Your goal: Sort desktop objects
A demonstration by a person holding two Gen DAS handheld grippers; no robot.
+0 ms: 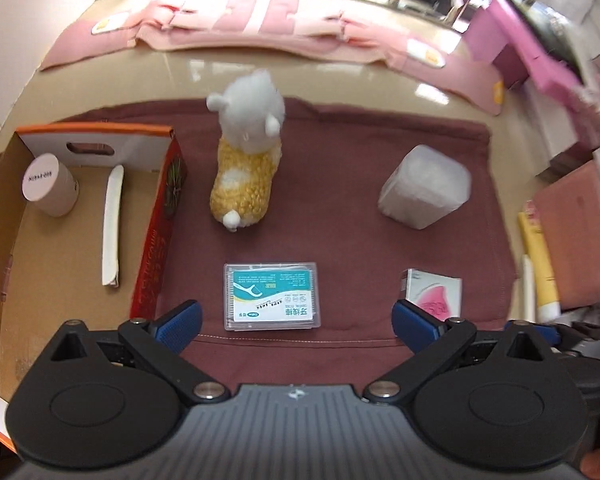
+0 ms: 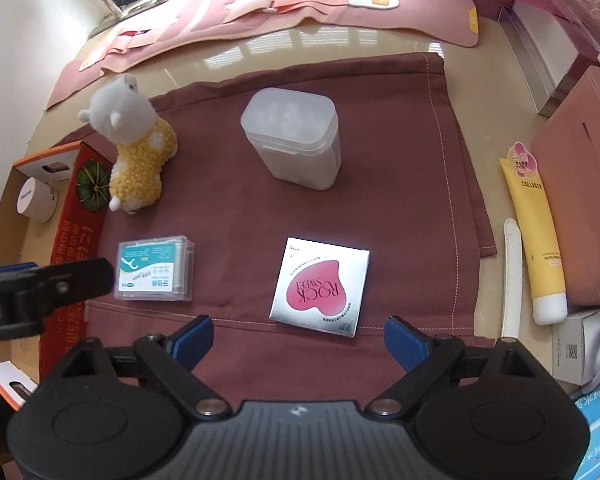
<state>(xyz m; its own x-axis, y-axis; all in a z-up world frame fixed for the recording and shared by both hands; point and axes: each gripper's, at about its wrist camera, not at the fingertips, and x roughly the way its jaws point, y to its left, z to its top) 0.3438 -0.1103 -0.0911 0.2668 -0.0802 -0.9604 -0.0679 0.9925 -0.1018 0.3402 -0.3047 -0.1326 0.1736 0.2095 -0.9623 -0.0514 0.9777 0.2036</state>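
On the maroon cloth [image 1: 340, 220] lie a clear floss-pick box [image 1: 272, 296] [image 2: 155, 268], a silver box with a pink heart [image 2: 320, 286] [image 1: 434, 294], a frosted plastic container [image 2: 292, 138] [image 1: 424, 186] and a yellow-and-white alpaca plush [image 1: 246, 160] [image 2: 136, 152]. My left gripper [image 1: 298, 326] hangs open just above the floss-pick box, nothing between its fingers. My right gripper [image 2: 298, 340] is open over the near edge of the heart box, empty. Part of the left gripper [image 2: 40, 284] shows at the left of the right wrist view.
An open cardboard box [image 1: 156, 240] with red sides stands left of the cloth, holding a white cylinder [image 1: 50, 188] and a white strip [image 1: 112, 224]. A yellow tube [image 2: 538, 240], a white strip [image 2: 512, 276] and cartons lie to the right. Pink fabric [image 1: 260, 20] covers the far table.
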